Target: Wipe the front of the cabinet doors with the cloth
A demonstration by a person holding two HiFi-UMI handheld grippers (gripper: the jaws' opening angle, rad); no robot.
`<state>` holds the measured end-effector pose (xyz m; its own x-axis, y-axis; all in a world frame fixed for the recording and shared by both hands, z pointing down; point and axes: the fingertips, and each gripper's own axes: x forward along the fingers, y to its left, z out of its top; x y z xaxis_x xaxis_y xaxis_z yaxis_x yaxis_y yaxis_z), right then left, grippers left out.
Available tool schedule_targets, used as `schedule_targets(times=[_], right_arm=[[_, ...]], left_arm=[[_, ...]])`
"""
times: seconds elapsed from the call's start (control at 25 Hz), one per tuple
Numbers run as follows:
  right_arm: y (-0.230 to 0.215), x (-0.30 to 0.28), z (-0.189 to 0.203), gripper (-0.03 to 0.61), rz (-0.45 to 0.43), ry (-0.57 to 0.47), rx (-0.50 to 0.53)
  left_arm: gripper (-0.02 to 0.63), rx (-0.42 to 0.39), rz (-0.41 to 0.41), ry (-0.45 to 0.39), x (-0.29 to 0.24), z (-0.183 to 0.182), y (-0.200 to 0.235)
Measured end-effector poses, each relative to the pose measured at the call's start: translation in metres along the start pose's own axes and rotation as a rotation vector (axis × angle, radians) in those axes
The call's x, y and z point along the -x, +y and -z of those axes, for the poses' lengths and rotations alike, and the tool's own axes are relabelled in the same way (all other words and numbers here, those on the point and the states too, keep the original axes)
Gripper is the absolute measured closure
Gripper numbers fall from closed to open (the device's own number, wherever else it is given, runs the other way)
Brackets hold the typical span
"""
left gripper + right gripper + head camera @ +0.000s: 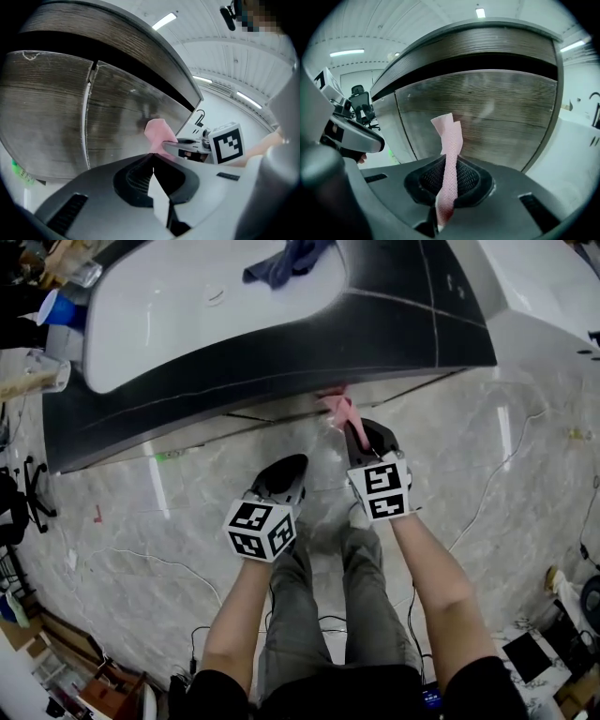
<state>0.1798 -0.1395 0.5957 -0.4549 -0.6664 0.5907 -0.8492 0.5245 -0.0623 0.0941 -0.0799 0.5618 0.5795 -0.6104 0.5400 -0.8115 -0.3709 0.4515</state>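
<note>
Standing at the vanity; we noted the right tool (364,435) clamped on the pink cloth (449,159), a narrow strip pinched low between the jaws with its free end standing upright in front of the cabinet doors (487,117); from the head view the cloth's tip reached in under the edge of the surface (403,296), close against the door front; we could not tell whether it touched.

Left tool (153,171) had its jaws together with nothing between them; it hung just beside the right one, low before the doors and off them.

Door fronts were dark wood grain with a vertical seam (89,112) between two panels; we saw faint pale smears and sheen, but could not say whether these were wiped or unwiped patches.

Our reading: cloth in hand and brought up to the door, so the wiping itself looked at or near its start; both panels were left to cover.

A blue cloth (286,261) lay in the basin (187,306), not in use.
</note>
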Motion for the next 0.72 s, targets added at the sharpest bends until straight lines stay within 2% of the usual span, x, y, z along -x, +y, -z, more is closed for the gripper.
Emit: schedule_targets(times=[0.4, 0.72], right_arm=[[-0.075, 0.030, 0.021, 0.535, 0.090, 0.002, -0.058], [-0.118, 0.045, 0.036, 0.535, 0.128, 0.002, -0.103]], left_arm=[[0.606, -0.039, 0.069, 0.039, -0.048, 0.000, -0.052], [0.606, -0.066, 0.111, 0.063, -0.082, 0.002, -0.085]])
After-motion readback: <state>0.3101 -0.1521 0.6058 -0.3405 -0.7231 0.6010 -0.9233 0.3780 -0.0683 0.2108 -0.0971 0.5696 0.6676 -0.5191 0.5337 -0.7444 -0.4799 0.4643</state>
